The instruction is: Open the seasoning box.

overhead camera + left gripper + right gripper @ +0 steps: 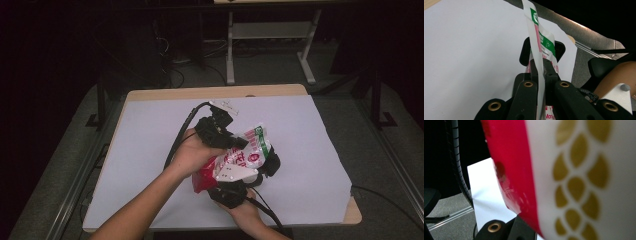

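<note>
A snack bag (246, 154), white with green and red print, hangs crumpled above the middle of the table between the two grippers. My left gripper (239, 142) reaches in from the left and is shut on it. In the left gripper view the two black jaws (541, 73) pinch the bag's thin edge (541, 42), which stands upright between them. My right gripper (266, 163) comes from below on the right, under its grey plate, against the bag's lower red part. The right gripper view has the bag (574, 182) pressed close to the lens, hiding the fingertips.
A white sheet (150, 150) covers the wooden table (352, 216), with bare room on every side of the hands. Black cables (180, 135) trail from both grippers. A white desk frame (230, 50) stands on the grey floor beyond the far edge.
</note>
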